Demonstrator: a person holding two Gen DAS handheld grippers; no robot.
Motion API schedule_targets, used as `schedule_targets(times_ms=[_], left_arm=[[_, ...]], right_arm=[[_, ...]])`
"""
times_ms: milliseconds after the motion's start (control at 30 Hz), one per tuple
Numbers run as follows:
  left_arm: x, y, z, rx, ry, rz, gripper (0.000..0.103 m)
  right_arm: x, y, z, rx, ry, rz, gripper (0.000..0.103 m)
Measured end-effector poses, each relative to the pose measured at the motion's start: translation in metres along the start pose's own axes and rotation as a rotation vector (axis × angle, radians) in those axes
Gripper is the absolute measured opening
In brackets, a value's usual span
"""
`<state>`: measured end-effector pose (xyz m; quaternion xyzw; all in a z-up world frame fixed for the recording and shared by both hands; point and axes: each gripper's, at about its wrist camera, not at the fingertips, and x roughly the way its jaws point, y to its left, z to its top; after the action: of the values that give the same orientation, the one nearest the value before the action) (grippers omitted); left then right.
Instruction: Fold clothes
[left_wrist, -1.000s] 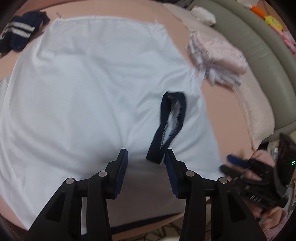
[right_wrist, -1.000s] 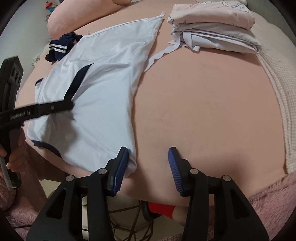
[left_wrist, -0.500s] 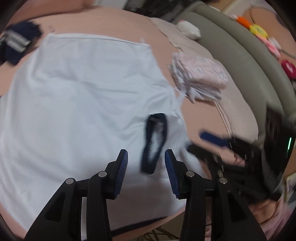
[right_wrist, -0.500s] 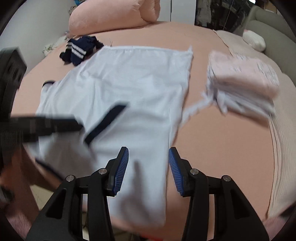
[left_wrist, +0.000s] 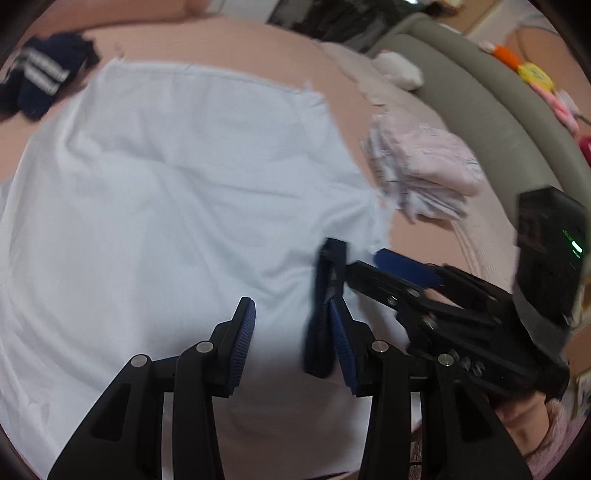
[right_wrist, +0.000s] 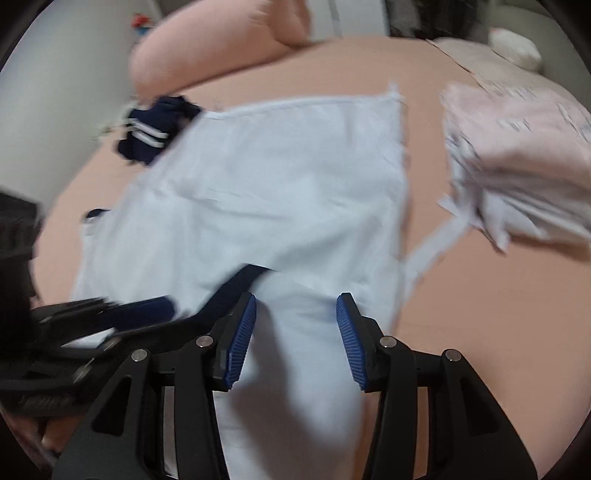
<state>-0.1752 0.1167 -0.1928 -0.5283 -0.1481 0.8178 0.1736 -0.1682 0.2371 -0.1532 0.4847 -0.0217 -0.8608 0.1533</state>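
A pale blue garment (left_wrist: 177, 206) lies spread flat across a pink bed (right_wrist: 498, 314), its navy-trimmed cuff (left_wrist: 325, 302) near the left gripper (left_wrist: 291, 339). Only the left wrist view shows the grey sofa back (left_wrist: 491, 103) at 2 o'clock; only the right wrist view shows the pink bolster (right_wrist: 221, 48) at 11 o'clock. Folded clothes (right_wrist: 517, 155) sit at 2 o'clock, navy socks (left_wrist: 40, 77) at 10 o'clock. Both claws angle downward over the cloth. The left gripper's jaws stand spread, pinching nothing; the right gripper (right_wrist: 297, 332) likewise hangs spread above the fabric.
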Motion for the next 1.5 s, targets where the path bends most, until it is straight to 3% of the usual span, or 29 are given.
schedule_targets(times_ms=[100, 233, 367, 433, 533, 667, 733, 800, 933, 1100, 1167, 1300, 1433, 1467, 1500], left_arm=[[0.001, 0.008, -0.003, -0.008, 0.025, 0.026, 0.042], [-0.034, 0.016, -0.011, -0.018, -0.031, -0.007, 0.043], [-0.065, 0.051, -0.012, -0.131, -0.076, -0.023, 0.043], [-0.064, 0.064, -0.015, -0.13, -0.034, -0.003, 0.043], [-0.05, 0.08, -0.034, -0.133, 0.087, 0.014, 0.043], [-0.058, 0.085, -0.059, -0.113, 0.128, 0.038, 0.042], [-0.065, 0.089, -0.067, -0.124, 0.156, 0.034, 0.042], [-0.079, 0.097, -0.072, -0.144, 0.134, 0.034, 0.042], [-0.116, 0.131, -0.067, -0.241, 0.031, 0.088, 0.042], [-0.128, 0.192, -0.033, -0.352, -0.021, 0.197, 0.042], [-0.13, 0.213, -0.023, -0.375, -0.04, 0.222, 0.042], [-0.128, 0.241, -0.024, -0.448, -0.105, 0.163, 0.045], [-0.115, 0.238, -0.021, -0.452, -0.15, 0.156, 0.046], [-0.113, 0.236, -0.019, -0.444, -0.165, 0.152, 0.046], [-0.112, 0.233, -0.017, -0.423, -0.164, 0.138, 0.036]], right_arm=[[0.017, 0.005, 0.001, -0.041, 0.049, -0.071, 0.045], [-0.009, -0.012, -0.002, 0.091, -0.004, 0.006, 0.044], [-0.066, 0.005, -0.019, 0.078, -0.101, 0.067, 0.047], [-0.073, 0.018, -0.03, 0.072, -0.095, 0.075, 0.047], [-0.051, 0.05, -0.045, 0.021, -0.019, 0.079, 0.047], [-0.021, 0.094, -0.064, -0.138, 0.085, 0.03, 0.047], [-0.005, 0.104, -0.082, -0.227, 0.191, -0.013, 0.048], [-0.011, 0.108, -0.092, -0.278, 0.167, -0.029, 0.049], [-0.023, 0.114, -0.096, -0.297, 0.215, 0.04, 0.05], [-0.023, 0.106, -0.065, -0.16, 0.186, 0.147, 0.049], [-0.022, 0.114, -0.051, -0.169, 0.152, 0.127, 0.049], [-0.015, 0.125, -0.03, -0.155, 0.112, 0.089, 0.049], [-0.002, 0.126, -0.031, -0.099, 0.13, 0.076, 0.049], [0.001, 0.126, -0.034, -0.092, 0.14, 0.075, 0.049], [0.004, 0.126, -0.037, -0.084, 0.151, 0.075, 0.049]])
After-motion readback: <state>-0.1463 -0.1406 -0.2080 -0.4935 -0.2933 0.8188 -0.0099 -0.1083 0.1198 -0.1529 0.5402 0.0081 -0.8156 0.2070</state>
